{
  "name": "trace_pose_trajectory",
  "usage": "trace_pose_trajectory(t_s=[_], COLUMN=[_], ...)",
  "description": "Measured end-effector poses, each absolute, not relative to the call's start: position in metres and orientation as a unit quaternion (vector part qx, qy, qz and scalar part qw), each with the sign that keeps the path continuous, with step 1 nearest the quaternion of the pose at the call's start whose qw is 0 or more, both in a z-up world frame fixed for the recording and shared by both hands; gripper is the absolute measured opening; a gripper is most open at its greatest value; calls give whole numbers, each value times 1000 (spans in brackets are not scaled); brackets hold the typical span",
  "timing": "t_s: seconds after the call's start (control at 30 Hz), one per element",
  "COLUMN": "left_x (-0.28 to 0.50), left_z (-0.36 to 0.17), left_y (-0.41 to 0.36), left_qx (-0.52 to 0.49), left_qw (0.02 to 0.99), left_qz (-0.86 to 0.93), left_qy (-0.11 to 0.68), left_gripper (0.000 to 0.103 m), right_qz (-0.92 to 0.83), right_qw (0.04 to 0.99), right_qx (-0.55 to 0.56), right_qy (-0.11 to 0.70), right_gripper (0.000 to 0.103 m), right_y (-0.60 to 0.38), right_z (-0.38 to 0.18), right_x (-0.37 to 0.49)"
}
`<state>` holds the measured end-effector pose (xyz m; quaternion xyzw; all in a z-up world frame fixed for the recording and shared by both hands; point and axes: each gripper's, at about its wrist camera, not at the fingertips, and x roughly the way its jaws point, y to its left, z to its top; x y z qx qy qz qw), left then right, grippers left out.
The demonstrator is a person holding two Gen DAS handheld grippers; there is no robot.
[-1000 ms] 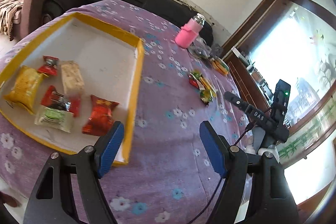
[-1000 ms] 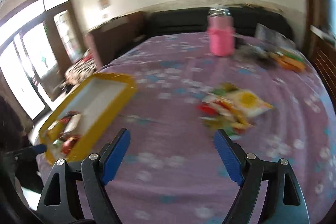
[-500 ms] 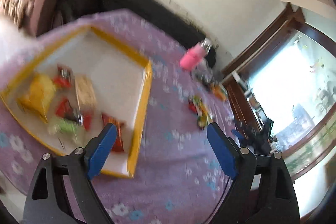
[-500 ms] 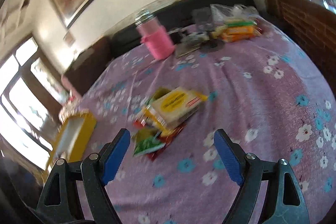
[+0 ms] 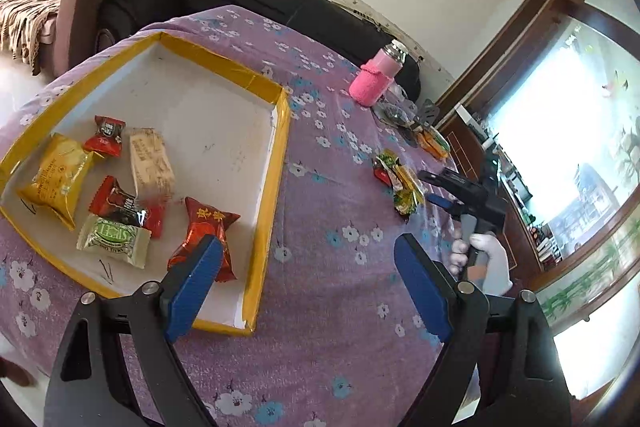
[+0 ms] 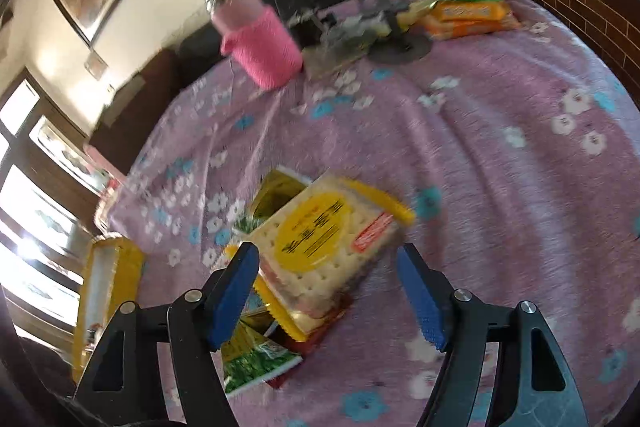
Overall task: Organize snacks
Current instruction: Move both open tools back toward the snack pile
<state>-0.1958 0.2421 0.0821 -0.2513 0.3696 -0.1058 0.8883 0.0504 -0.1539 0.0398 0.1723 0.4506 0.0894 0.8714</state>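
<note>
Purple cloth printed with small white and blue flowers covers the tabletop (image 5: 328,267), with a dark sofa behind it against a pale wall. On its left part lies a shallow yellow-rimmed tray (image 5: 276,163) with a white floor, holding six wrapped snacks: a yellow bag (image 5: 56,179) with writing too small to read, a pale cream bar (image 5: 152,159), a red packet (image 5: 204,231) with gold characters, a green-and-white packet (image 5: 114,237) whose label cannot be made out, and two small red-and-black sweets. A pink-sleeved bottle (image 6: 258,39) stands at the far side, just beside orange packets (image 6: 464,15). Near the middle of the cloth lies a loose pile of snacks; on top is a cracker pack (image 6: 324,247) with a round yellow label in dark script, blurred. The right claw (image 6: 328,291) hovers over that pack, closing but not touching it. The left claw (image 5: 308,287) stands wide and empty over the tray's near corner.
</note>
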Motion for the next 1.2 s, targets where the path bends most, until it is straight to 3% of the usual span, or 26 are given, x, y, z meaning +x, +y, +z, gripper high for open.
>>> trace_pose_trajectory(t_s=[0.07, 0.2, 0.23, 0.47, 0.83, 1.03, 1.2], left_x=[-194, -189, -188, -189, -181, -180, -181], left_z=[78, 70, 70, 64, 56, 53, 59], left_y=[240, 236, 235, 230, 213, 208, 203], left_qx=[-251, -252, -251, -251, -234, -221, -217], left_qw=[886, 880, 880, 876, 870, 872, 875], left_qz=[-108, -117, -118, -130, -125, -115, -120], left_qy=[374, 385, 386, 392, 415, 421, 417], left_gripper=[88, 88, 88, 88, 88, 88, 88], right_qz=[98, 172, 215, 172, 279, 394, 266], right_qw=[871, 854, 843, 873, 846, 805, 870], right_qx=[155, 122, 129, 129, 59, 113, 86], right_qy=[457, 476, 476, 437, 452, 430, 407], right_gripper=[68, 45, 44, 54, 53, 52, 65], right_y=[-136, -94, -86, -109, -56, -55, -100], right_z=[35, 26, 28, 43, 36, 54, 61], right_x=[45, 25, 17, -1, -23, -38, -27])
